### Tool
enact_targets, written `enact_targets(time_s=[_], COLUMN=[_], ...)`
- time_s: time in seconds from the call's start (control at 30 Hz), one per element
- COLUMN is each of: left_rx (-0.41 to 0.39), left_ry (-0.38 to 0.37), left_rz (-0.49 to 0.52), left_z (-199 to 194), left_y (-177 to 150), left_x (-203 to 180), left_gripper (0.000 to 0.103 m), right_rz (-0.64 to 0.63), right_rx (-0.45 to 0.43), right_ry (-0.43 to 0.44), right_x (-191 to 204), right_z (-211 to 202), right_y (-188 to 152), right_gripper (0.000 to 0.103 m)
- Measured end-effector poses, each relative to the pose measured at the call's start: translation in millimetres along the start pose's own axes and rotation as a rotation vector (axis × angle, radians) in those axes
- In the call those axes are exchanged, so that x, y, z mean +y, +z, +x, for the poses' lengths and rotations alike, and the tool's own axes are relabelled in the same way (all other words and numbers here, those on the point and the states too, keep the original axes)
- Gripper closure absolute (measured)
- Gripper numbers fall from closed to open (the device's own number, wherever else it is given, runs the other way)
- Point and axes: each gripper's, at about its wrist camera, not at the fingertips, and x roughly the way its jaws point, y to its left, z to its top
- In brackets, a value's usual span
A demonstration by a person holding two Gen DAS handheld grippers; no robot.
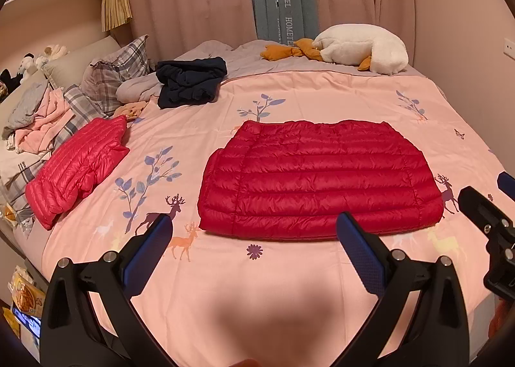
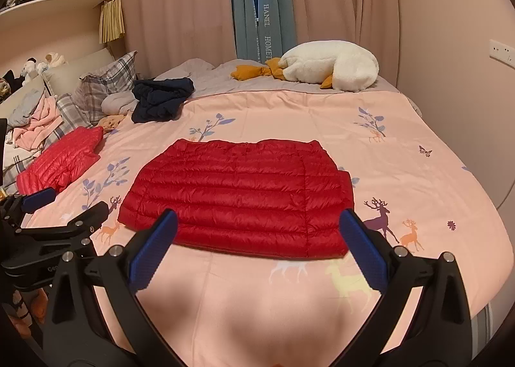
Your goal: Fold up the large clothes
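Observation:
A dark red quilted down jacket (image 1: 318,177) (image 2: 238,196) lies folded flat in a rectangle on the pink bedspread (image 1: 257,270) (image 2: 402,154). My left gripper (image 1: 254,222) hovers open just short of the jacket's near edge, nothing between its blue-padded fingers. My right gripper (image 2: 259,217) is open too, at the same near edge, and its tip shows at the right edge of the left wrist view. The left gripper's arm appears at the left of the right wrist view. A second, lighter red down jacket (image 1: 77,170) (image 2: 58,161) lies folded at the left.
A crumpled navy garment (image 1: 190,80) (image 2: 161,98) sits further back. Plaid pillows (image 1: 116,74) and a pile of pink and grey clothes (image 1: 42,122) crowd the left side. A white goose plush (image 1: 360,48) (image 2: 331,66) lies at the far edge before the curtains.

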Motion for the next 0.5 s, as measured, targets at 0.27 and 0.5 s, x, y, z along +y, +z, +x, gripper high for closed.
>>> enact_targets(time_s=[0.27, 0.5], left_rx=[0.008, 0.006], left_ry=[0.003, 0.004], left_rz=[0.003, 0.003], left_z=[1.5, 1.6], left_y=[0.2, 0.3], left_x=[-1.0, -0.8], left_gripper=[0.001, 0.001], right_rz=[0.002, 0.000], right_rx=[0.002, 0.004], right_ry=[-0.004, -0.004], right_x=[-1.1, -2.0], right_z=[1.3, 1.3], right_y=[-0.1, -0.5], right_gripper=[0.002, 0.002])
